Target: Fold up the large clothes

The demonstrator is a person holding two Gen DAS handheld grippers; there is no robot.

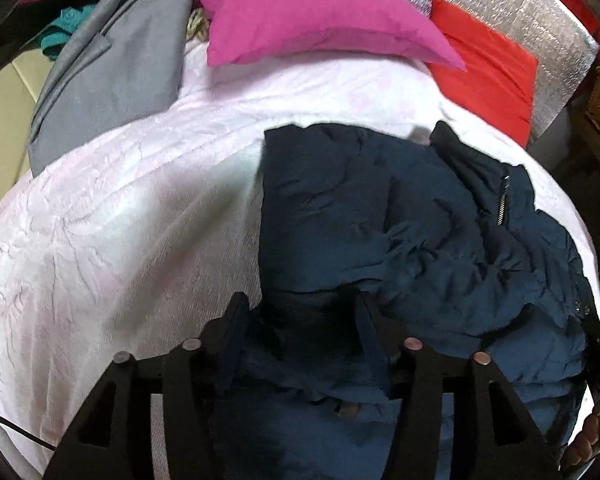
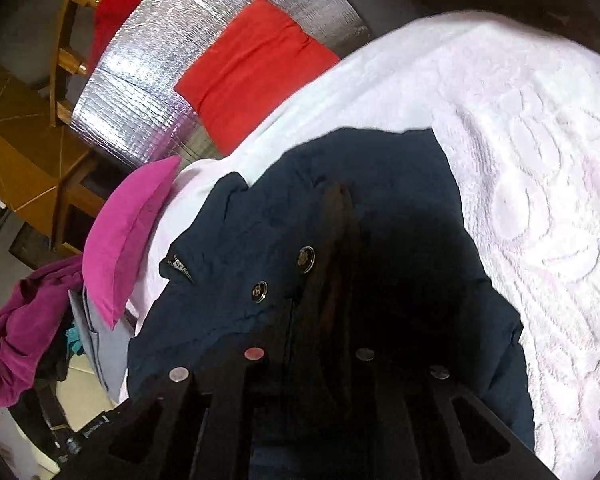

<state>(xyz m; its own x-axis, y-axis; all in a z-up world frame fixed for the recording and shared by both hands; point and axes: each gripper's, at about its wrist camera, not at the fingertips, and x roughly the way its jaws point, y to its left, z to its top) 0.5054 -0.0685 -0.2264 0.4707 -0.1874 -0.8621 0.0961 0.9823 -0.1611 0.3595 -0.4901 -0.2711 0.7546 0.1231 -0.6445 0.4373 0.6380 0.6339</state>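
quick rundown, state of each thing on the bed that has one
navy jacket: crumpled, unfolded, on the white bedspread
pocket zipper: looks zipped shut
snap buttons: undone
left gripper: jaws part open, jacket cloth bunched between them
right gripper: jaws shut on a jacket fold
pink pillow: lying at the bed's head

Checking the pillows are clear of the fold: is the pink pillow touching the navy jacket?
Apart. The left wrist view shows bare white bedspread between the pink pillow and navy jacket.
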